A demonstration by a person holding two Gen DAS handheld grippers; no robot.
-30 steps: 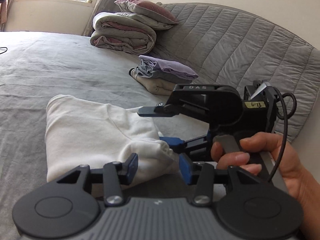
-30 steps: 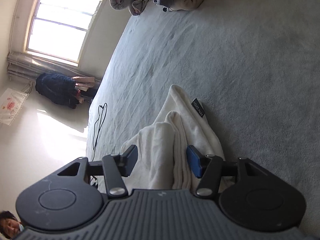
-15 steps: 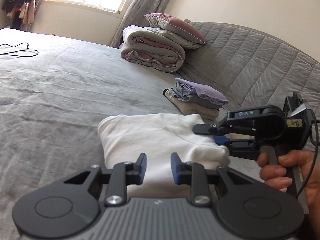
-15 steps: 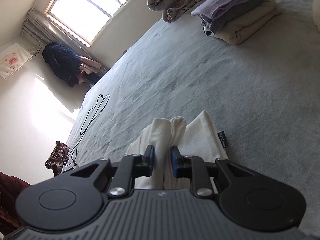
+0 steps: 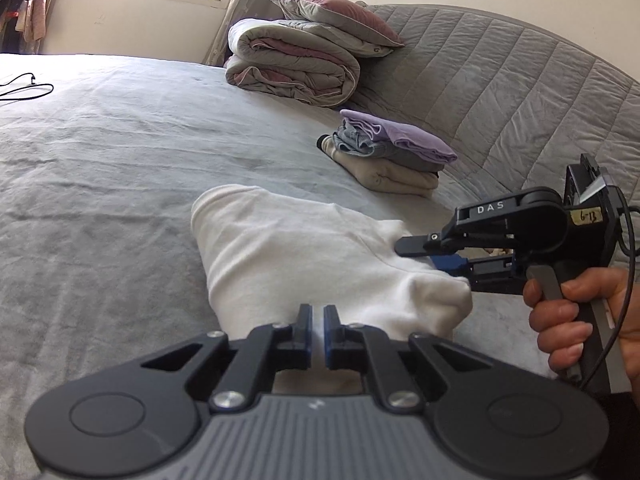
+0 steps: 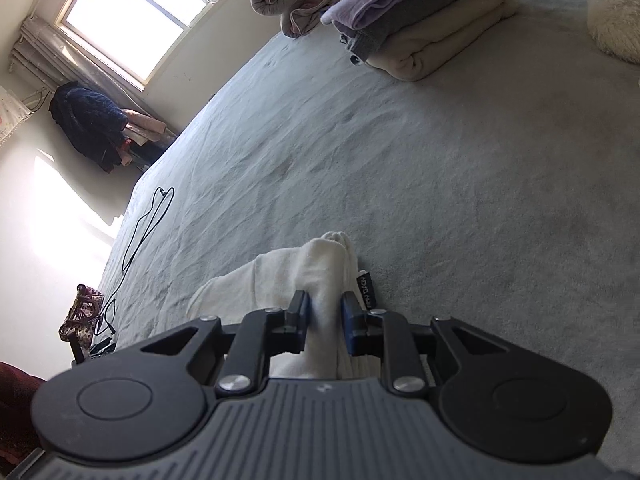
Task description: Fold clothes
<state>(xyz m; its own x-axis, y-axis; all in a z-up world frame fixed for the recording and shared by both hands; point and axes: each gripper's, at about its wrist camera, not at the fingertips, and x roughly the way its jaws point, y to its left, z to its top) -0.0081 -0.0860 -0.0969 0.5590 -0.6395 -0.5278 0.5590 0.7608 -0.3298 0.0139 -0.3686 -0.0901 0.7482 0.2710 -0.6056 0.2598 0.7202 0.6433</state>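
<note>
Spreading wide across both views was the grey bed (image 5: 100,168), and everything else sat relative to the white garment (image 5: 304,256) lying folded on it in front of you. Beyond the garment, against the quilted headboard (image 5: 500,92), you had the rolled duvet (image 5: 292,68) with a pillow (image 5: 336,16) on top. Nearer the garment, between it and the duvet, stood the small stack of folded clothes (image 5: 392,156). Your left gripper (image 5: 318,336) had its jaws pinched tight on the garment's near edge. Your right gripper (image 6: 325,320) clamped a thick white fold at the garment's right corner, your right hand (image 5: 580,320) squeezing the trigger. Far left of the garment, a black cable (image 6: 148,220) trailed across the bed.
</note>
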